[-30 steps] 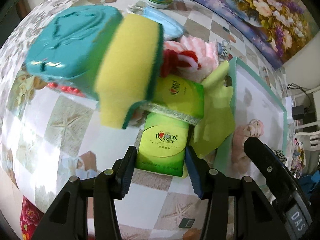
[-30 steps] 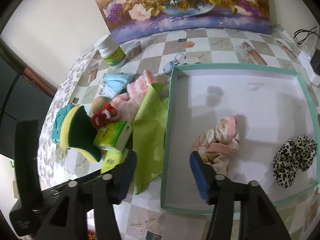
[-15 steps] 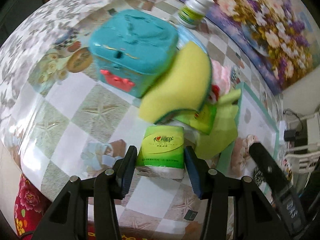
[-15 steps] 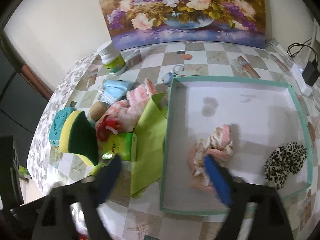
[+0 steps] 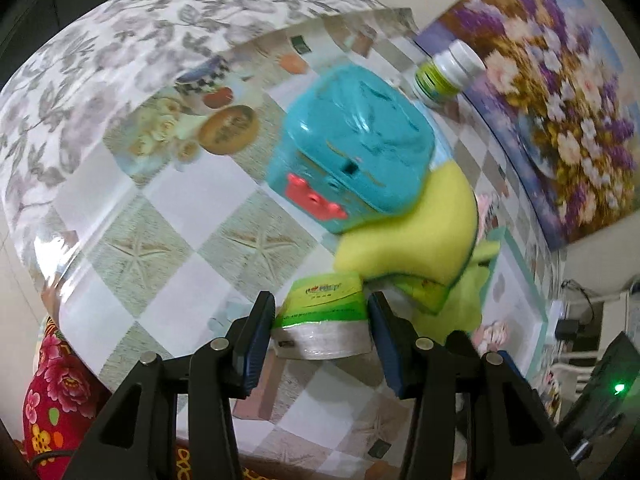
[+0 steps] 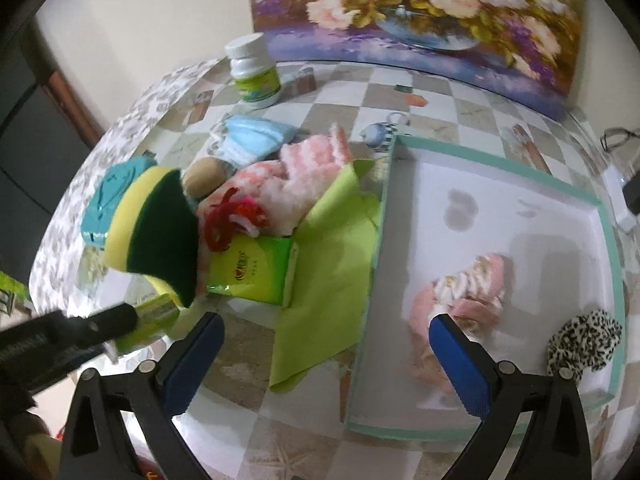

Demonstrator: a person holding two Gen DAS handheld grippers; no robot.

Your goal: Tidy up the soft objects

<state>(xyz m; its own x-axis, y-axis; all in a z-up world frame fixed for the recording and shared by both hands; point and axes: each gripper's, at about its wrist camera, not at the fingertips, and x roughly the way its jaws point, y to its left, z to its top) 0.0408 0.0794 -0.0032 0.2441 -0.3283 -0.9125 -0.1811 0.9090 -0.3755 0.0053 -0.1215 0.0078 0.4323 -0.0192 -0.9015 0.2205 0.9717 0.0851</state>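
Left gripper: my left gripper (image 5: 322, 322) is clamped on a green tissue pack (image 5: 322, 300), one pad on each long side, the pack's clear end toward the camera.
Held pack, place: it sits at the near edge of the pile on the table (image 5: 168, 216), just in front of the yellow sponge (image 5: 416, 236); I cannot tell whether it is clear of the table.
Held pack, handling: I judge it light and squashy, with a slick film wrapper. A hold across the narrow width suits it; a harder squeeze would only crumple the tissues.
Right gripper: my right gripper (image 6: 326, 338) is spreading to its widest with nothing between the pads, hanging over the near wall of the tray (image 6: 500, 156).
Tray contents: a pink scrunchie (image 6: 468, 288) lies loose on the tray floor by the right pad, a spotted scrunchie (image 6: 584, 344) well apart toward the corner.
Remaining pile: a second tissue pack (image 6: 252, 270) rests on a green cloth (image 6: 332, 272), touching the sponge; a pink fluffy cloth (image 6: 296, 176), red yarn (image 6: 232, 216) and a blue mask (image 6: 252, 138) lie behind.
Cloth, handling: limp and thin, I expect; pinch a bunched fold near the middle, since an edge grip would drag it over the tray wall.
Sponge, handling: springy and light; take it across its thickness.
Hard things: the teal box (image 5: 356, 148) and bottle (image 6: 254, 70) look rigid, so I would leave them.
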